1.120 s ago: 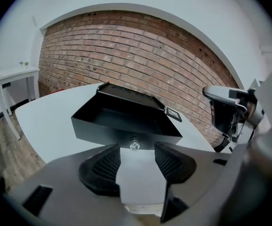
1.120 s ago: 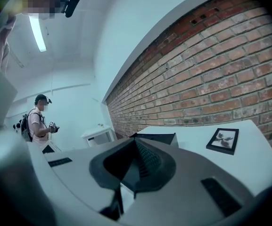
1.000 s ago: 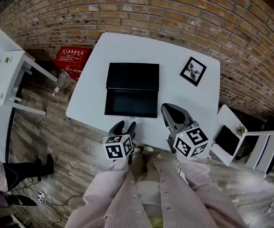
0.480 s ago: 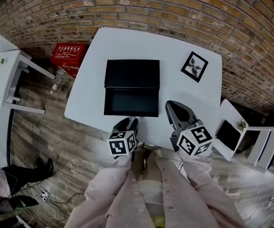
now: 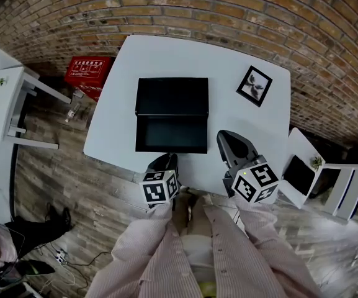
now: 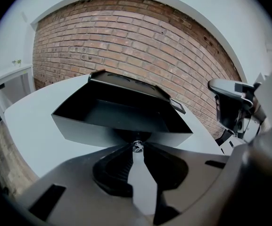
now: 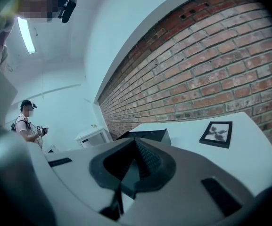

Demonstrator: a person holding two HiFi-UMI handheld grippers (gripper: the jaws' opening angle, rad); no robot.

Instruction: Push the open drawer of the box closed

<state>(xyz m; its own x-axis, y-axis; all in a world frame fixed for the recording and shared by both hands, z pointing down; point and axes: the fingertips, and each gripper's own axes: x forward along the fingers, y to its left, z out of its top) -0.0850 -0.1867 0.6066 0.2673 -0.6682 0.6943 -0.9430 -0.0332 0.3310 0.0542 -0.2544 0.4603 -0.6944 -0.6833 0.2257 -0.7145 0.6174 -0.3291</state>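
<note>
Since a second ago the left gripper (image 5: 167, 160) has drawn its jaws in from a clear spread to a narrow pinch, while the black box (image 5: 172, 96), its drawer (image 5: 170, 134) and the right gripper (image 5: 228, 140) keep their places. From the head view, the box sits at the middle of the white table (image 5: 120, 110), with the drawer pulled out of it toward the person. The left gripper's tips lie right at the middle of the drawer's front panel. The right gripper rests over the table just beside the drawer's right front corner, apart from it, and a small picture frame (image 5: 254, 86) lies farther back near the brick wall (image 5: 228, 11). In the left gripper view, the drawer's front fills the middle, the open tray and the box rising behind it. A small shiny knob (image 6: 136, 146) on that front sits exactly at the jaw tips, which have just been closing and now clench it from both sides. In the right gripper view, the jaws meet at their tips with nothing between them. The box shows beyond and slightly left of those tips, well clear of them. A person (image 7: 28, 121) stands far off at the left.
</note>
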